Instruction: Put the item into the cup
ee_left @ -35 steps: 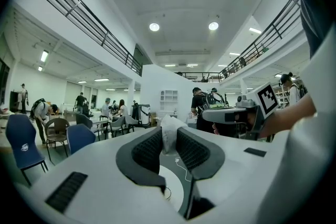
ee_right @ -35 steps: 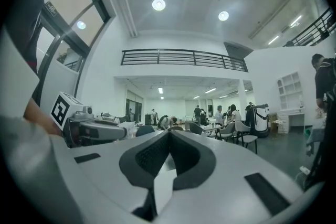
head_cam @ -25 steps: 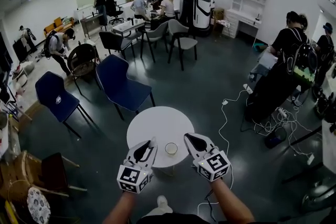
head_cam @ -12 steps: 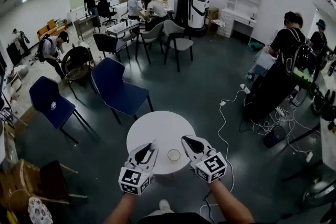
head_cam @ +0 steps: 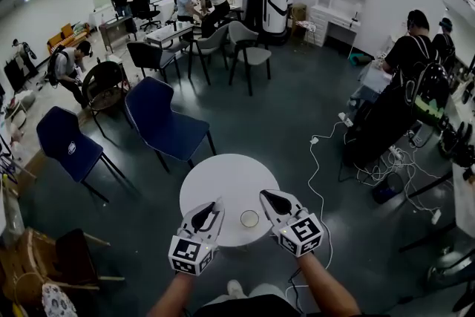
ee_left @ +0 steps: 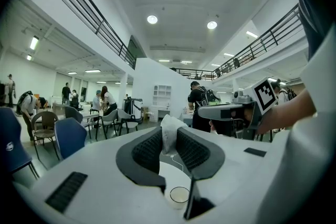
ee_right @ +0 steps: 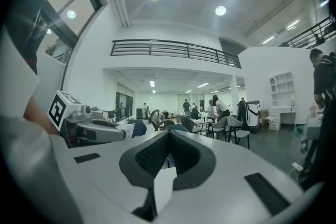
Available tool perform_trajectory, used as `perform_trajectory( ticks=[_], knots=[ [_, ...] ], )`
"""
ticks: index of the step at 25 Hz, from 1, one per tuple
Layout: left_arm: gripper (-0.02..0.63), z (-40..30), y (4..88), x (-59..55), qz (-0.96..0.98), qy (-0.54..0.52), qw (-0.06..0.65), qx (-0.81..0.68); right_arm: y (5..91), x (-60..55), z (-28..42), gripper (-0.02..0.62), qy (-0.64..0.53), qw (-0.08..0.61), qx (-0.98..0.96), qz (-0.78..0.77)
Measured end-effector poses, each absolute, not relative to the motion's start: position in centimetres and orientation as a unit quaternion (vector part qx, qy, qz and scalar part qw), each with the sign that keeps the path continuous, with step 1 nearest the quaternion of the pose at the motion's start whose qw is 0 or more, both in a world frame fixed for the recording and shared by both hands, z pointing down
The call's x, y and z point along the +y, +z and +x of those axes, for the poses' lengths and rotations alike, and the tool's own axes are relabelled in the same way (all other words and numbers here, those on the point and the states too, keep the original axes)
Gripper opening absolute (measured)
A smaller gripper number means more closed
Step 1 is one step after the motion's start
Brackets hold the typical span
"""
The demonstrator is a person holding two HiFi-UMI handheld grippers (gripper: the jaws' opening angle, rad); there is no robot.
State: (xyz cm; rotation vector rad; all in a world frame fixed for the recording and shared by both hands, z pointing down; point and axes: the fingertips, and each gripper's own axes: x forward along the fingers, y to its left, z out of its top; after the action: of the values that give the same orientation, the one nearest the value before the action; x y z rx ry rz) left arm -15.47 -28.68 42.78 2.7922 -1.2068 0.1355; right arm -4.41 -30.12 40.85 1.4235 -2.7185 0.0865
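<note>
A small glass cup stands near the front edge of the round white table, between my two grippers. My left gripper is just left of it and is shut on a white soft pouch, which has a thin thread hanging down. In the left gripper view the cup lies below and slightly ahead of the jaws. My right gripper hovers to the right of the cup. Its pads are closed together with nothing between them.
Two blue chairs stand beyond the table on the left. White cables trail over the floor on the right, near people with backpacks. A wooden chair is at the lower left.
Both grippers stay beside the cup, almost unmoved. The head view has drifted a little, and people at the back have shifted.
</note>
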Motion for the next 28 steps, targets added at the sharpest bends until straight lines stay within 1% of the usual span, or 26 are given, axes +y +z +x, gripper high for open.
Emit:
perform_trajectory(
  ticks=[6,13,18,28],
  knots=[
    [0.094,-17.1,44.0,-30.0,0.912,0.040,0.066,-0.402,41.8,-31.2,-5.5,0.017,0.032,0.044,-0.884,0.464],
    [0.094,-16.8,44.8,-31.7,0.911,0.042,0.079,-0.403,42.4,-32.0,-4.1,0.017,0.040,0.049,-0.879,0.473],
    [0.094,-14.2,46.2,-32.0,0.914,0.055,0.086,-0.392,43.8,-32.3,-1.7,0.017,0.052,0.052,-0.874,0.480],
    [0.094,-10.1,50.2,-34.6,0.918,0.091,0.077,-0.379,47.8,-34.7,1.9,0.017,0.072,0.060,-0.871,0.482]
  ],
)
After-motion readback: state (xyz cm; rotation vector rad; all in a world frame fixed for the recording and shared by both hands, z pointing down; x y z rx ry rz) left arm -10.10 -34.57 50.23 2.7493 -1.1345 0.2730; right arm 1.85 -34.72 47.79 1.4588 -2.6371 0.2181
